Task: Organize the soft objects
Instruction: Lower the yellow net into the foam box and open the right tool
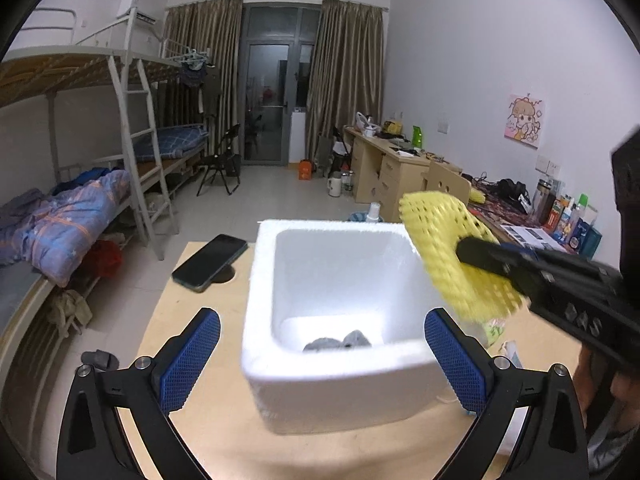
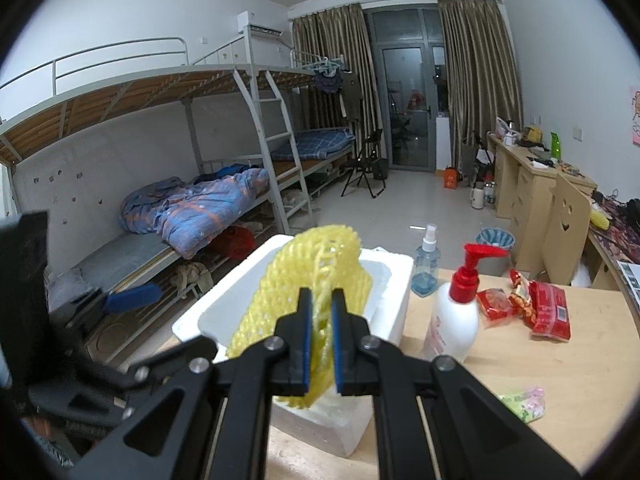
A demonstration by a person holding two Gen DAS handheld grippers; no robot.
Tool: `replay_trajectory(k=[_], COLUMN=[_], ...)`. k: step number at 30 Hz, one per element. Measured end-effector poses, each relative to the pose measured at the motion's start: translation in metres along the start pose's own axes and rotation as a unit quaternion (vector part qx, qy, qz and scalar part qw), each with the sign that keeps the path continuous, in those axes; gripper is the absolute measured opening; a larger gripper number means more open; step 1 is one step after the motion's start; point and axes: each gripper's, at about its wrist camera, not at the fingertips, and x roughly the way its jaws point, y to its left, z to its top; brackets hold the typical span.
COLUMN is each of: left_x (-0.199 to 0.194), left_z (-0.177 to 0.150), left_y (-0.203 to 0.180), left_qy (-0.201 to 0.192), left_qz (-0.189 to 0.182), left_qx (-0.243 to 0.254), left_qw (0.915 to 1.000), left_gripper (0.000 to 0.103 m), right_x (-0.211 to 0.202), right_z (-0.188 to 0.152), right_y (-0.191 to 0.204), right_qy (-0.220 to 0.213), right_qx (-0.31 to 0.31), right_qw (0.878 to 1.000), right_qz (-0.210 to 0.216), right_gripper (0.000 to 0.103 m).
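Foam net [image 2: 320, 280], yellow and lattice-cut, pinched flat between right gripper [image 2: 321, 344] pads, clamped near its lower end; rest fanning up and beyond the fingertips, over the box [image 2: 394, 280] rim. Probably very light, springy, crushable; best taken by an edge fold, lightly, since open mesh could tear or snag. Left gripper [image 1: 322, 356] spread wide, nothing between its blue ribbed pads [image 1: 191, 360], straddling the near wall of the box. White foam box: thick, grainy walls, rounded corners, likely brittle at the edges. Grey soft thing [image 1: 338, 342] lying inside at the bottom, just past the left fingertips. Farther off, right of the right fingers: smooth white pump bottle [image 2: 454, 318], clear spray bottle [image 2: 426, 266], glossy red packets [image 2: 540, 308] on pale wooden table [image 2: 560, 372].
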Motion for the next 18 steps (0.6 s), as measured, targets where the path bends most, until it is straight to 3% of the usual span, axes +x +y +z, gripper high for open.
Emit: replay_trajectory(k=[18], left_x=[-0.008], left_z=[-0.028], left_y=[0.022], left_qy=[0.008], left_qz=[0.036], left_qx=[-0.01], left_qw=[0.9993], left_gripper=[0.102], right_x=[0.044], right_z=[0.005], right_y=[0.014], right_qy=[0.038], right_qx=[-0.01], right_qw=[0.999], right_qz=[0.003], right_gripper=[0.011])
